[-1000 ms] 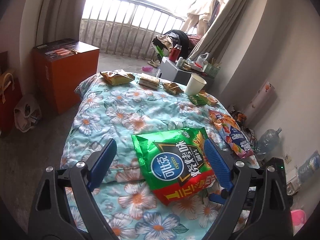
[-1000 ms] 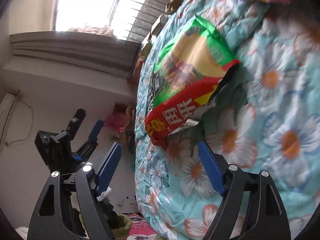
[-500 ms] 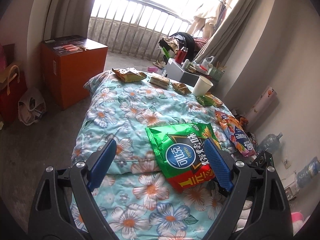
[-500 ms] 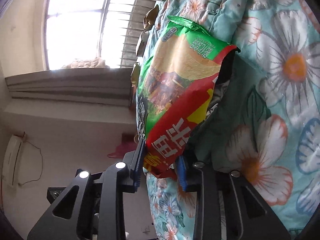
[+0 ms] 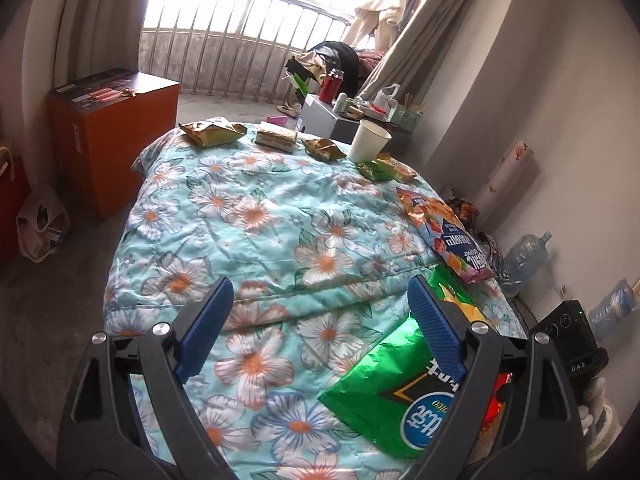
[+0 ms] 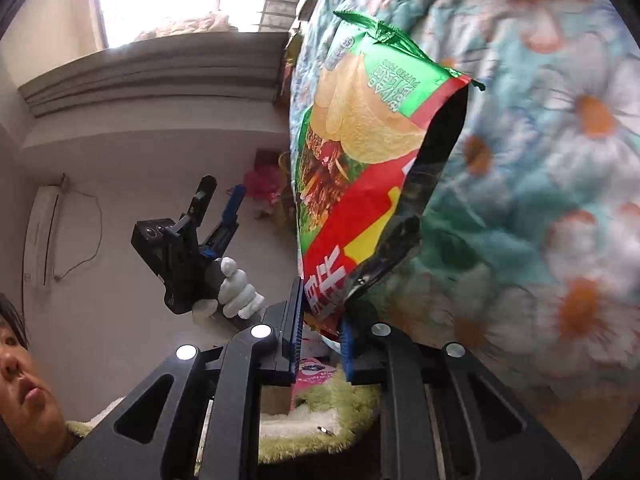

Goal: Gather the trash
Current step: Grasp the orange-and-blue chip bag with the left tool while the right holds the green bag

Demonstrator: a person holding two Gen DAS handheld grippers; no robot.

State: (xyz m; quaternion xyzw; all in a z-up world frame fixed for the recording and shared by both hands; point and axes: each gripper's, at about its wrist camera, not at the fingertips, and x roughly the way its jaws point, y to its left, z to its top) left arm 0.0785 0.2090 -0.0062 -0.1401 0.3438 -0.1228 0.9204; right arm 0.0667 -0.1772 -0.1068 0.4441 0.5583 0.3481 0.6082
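Note:
A green and red chip bag [image 6: 360,148] is pinched at its red bottom edge by my right gripper [image 6: 320,320] and hangs lifted off the floral quilt [image 6: 560,160]. In the left wrist view the same bag [image 5: 400,384] shows at the lower right, behind the right finger. My left gripper [image 5: 320,320] is open and empty above the quilt's [image 5: 260,220] near edge. More trash lies on the quilt: an orange and blue snack bag [image 5: 448,232], gold wrappers [image 5: 212,132], a small green bag [image 5: 384,170] and a white paper cup [image 5: 370,141].
An orange cabinet [image 5: 112,136] stands left of the bed, with a bag [image 5: 40,220] on the floor beside it. A cluttered side table [image 5: 352,108] stands behind the bed. Water bottles [image 5: 524,256] stand along the right wall.
My right gripper shut on the chip bag's bottom edge and lifted it off the quilt toward the near right. My left gripper pulled back and stayed open.

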